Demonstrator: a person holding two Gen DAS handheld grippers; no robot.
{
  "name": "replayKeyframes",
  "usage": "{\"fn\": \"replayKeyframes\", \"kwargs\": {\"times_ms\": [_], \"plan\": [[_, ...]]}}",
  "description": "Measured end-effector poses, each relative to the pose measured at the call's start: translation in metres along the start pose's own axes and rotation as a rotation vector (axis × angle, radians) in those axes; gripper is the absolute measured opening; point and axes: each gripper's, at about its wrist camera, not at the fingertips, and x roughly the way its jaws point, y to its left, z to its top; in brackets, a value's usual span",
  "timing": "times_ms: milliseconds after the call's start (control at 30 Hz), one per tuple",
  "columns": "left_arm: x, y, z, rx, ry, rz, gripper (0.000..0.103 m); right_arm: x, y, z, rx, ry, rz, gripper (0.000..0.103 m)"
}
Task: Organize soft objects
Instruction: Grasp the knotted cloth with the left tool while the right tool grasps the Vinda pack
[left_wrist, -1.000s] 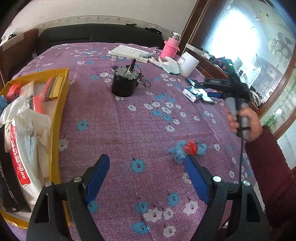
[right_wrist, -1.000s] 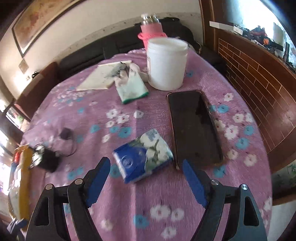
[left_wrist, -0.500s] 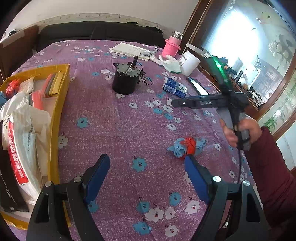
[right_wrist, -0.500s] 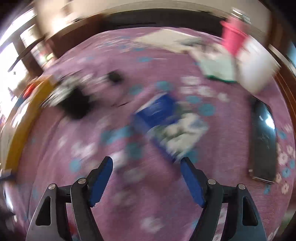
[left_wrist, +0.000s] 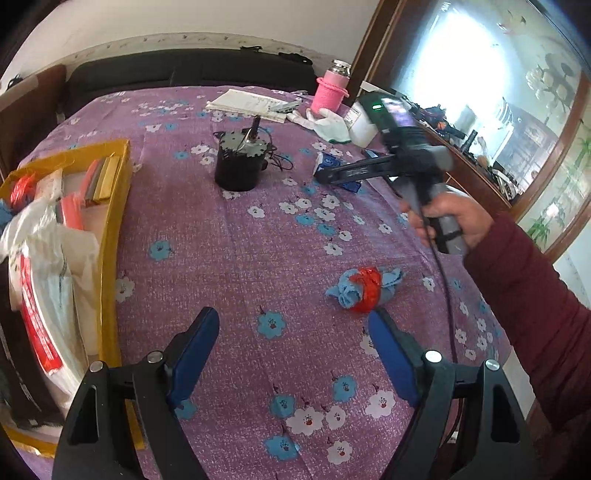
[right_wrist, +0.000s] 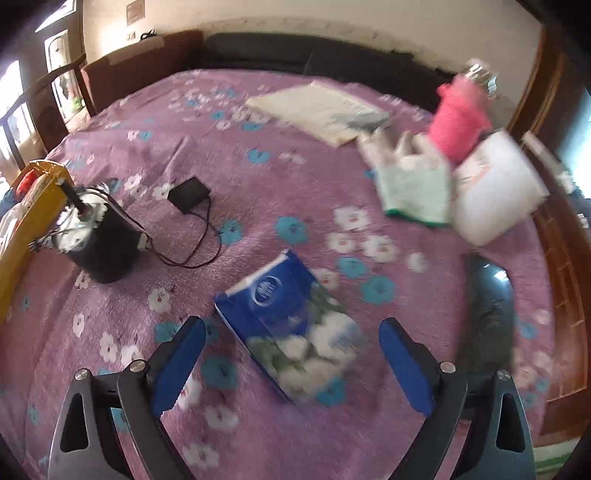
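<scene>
Blue plastic wrap covers the tissue pack (right_wrist: 291, 328), which lies flat on the purple flowered tablecloth (right_wrist: 258, 184) right ahead of the right gripper (right_wrist: 291, 365), its near end between the two blue pads but touching neither. The jaws of this gripper are opening, and nothing is held. The pack looks light and squashy, and its film is probably a little slippery, so a grip across its narrow width near the middle should hold best; a pinch at a corner would likely just crumple the wrap. It lies at a slant to the jaws, so the wrist may need a turn to square up. The view is blurred, so finer detail of the pack cannot be read.

The left gripper (left_wrist: 295, 354) hangs spread and empty over the cloth. Just ahead of its right pad, not touching it, lies a small blue rag bundle (left_wrist: 364, 290) tied with a red band. It should be soft and nearly weightless, best taken at the banded middle. Off to that gripper's left stands the yellow box (left_wrist: 110, 236), already holding bags and packets, probably the place for soft things.
</scene>
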Motion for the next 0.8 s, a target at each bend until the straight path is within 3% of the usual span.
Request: {"fn": "replayKeyframes", "kwargs": {"times_ms": [33,167,333,533,700,733,800], "plan": [[0.001,-0.002,0.002,0.011,0.003,0.004,0.082,0.003,-0.003,0.000,0.014,0.006,0.004,0.085],[0.012,-0.012,0.010,0.053,0.021,0.013,0.082,-0.008,-0.014,-0.015,0.116,-0.003,0.046,0.077],[0.043,-0.041,0.022,0.191,0.066,0.043,0.082,-0.029,-0.031,-0.055,0.167,0.029,0.031,0.077],[0.091,-0.071,0.027,0.345,0.142,0.010,0.082,-0.060,-0.049,-0.109,0.242,0.045,0.061,0.077],[0.112,-0.091,0.019,0.408,0.184,0.017,0.081,-0.078,-0.046,-0.139,0.257,0.043,0.058,0.077],[0.113,-0.094,0.018,0.415,0.181,0.034,0.078,-0.082,-0.044,-0.143,0.259,0.040,0.063,0.077],[0.108,-0.096,0.018,0.403,0.166,0.033,0.029,-0.089,-0.038,-0.149,0.257,0.032,0.068,0.077]]}}
